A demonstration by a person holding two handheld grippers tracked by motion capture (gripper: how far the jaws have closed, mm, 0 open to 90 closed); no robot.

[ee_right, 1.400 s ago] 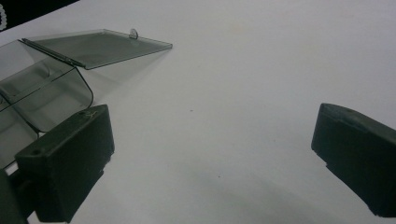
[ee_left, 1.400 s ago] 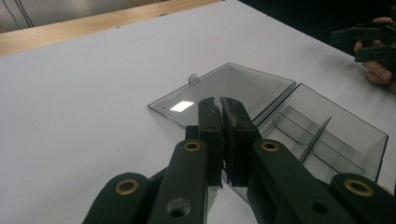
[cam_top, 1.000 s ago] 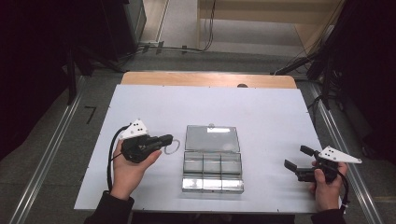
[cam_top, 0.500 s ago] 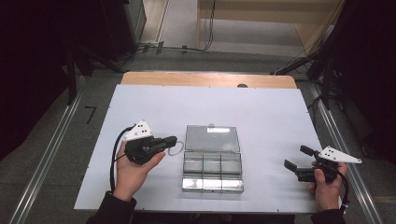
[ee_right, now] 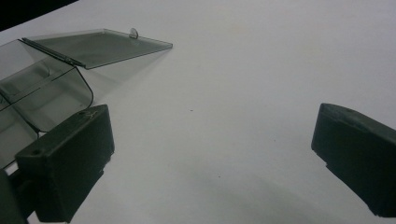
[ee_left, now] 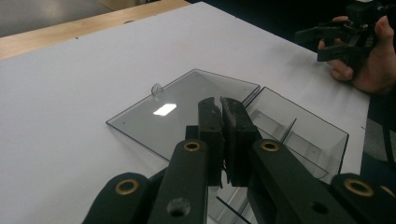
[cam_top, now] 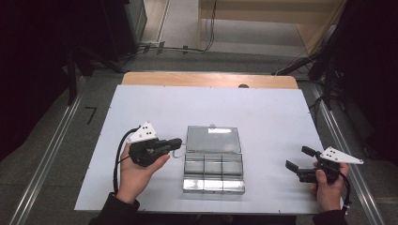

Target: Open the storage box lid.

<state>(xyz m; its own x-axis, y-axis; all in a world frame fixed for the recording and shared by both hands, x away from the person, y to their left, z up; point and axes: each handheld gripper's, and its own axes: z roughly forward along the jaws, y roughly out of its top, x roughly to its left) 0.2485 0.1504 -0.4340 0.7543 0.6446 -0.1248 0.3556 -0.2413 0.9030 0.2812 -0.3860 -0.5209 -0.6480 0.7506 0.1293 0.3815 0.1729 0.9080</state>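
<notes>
A clear plastic compartment box [cam_top: 213, 171] lies in the middle of the white table, its lid [cam_top: 213, 139] folded flat open on the far side. My left gripper [cam_top: 176, 142] is shut with nothing seen between its fingers, and its tips sit just left of the lid's edge. In the left gripper view the shut left gripper [ee_left: 220, 105] hovers over the lid [ee_left: 177, 109], beside the empty compartments [ee_left: 303, 133]. My right gripper [cam_top: 296, 158] is held open at the right, apart from the box. In the right gripper view the right gripper [ee_right: 212, 154] stands wide over bare table, with the box [ee_right: 42, 93] at its left.
The white table top [cam_top: 263, 112] ends in a wooden strip [cam_top: 209, 79] at the back. Cables [cam_top: 206, 47] run across the floor beyond it, and metal rails [cam_top: 47, 164] flank both sides. The other hand with its gripper [ee_left: 348, 39] shows far off in the left gripper view.
My left gripper has edged slightly right toward the box. The right gripper and the box have stayed put.
</notes>
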